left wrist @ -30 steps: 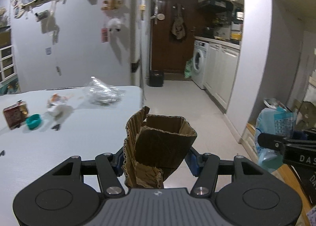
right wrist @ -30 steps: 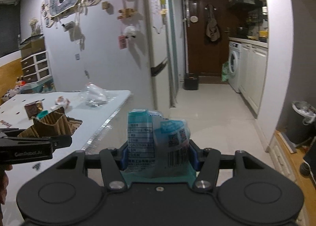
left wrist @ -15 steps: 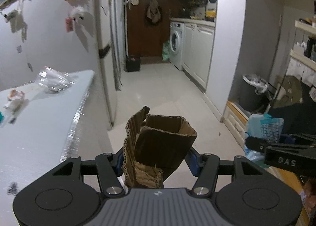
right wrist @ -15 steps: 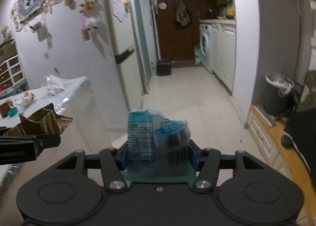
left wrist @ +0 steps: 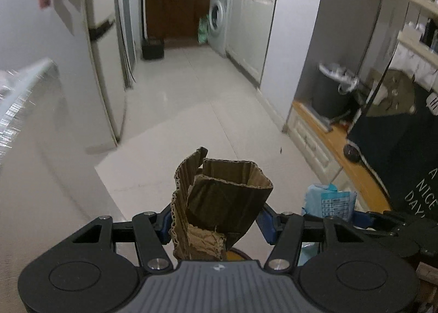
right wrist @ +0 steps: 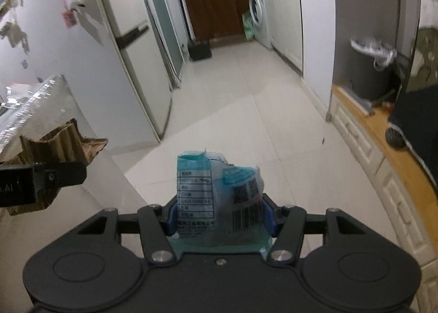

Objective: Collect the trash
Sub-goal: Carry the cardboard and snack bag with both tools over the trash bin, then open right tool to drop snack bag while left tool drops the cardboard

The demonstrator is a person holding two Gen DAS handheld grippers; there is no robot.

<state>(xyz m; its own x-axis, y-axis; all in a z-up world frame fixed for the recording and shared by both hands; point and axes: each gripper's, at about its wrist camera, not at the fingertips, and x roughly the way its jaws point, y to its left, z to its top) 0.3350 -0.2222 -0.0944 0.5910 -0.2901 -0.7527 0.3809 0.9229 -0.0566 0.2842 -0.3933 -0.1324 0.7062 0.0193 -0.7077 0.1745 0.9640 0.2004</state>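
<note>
Pinching a crumpled cardboard scrap (left wrist: 219,203) in my left gripper (left wrist: 216,224) and a blue plastic wrapper (right wrist: 219,198) in my right gripper (right wrist: 219,217), I keep both closed tight so nothing drops. Both face the dark trash bin (right wrist: 369,77), ahead to the right, likely their destination.

**Trash in your jaws**

You see crumpled brown corrugated cardboard (left wrist: 219,203) standing upright at bottom centre of the left view, pinched between the jaws. Your crinkled teal-and-clear plastic wrapper (right wrist: 219,198), barcode showing, stands likewise in the right view.
</note>
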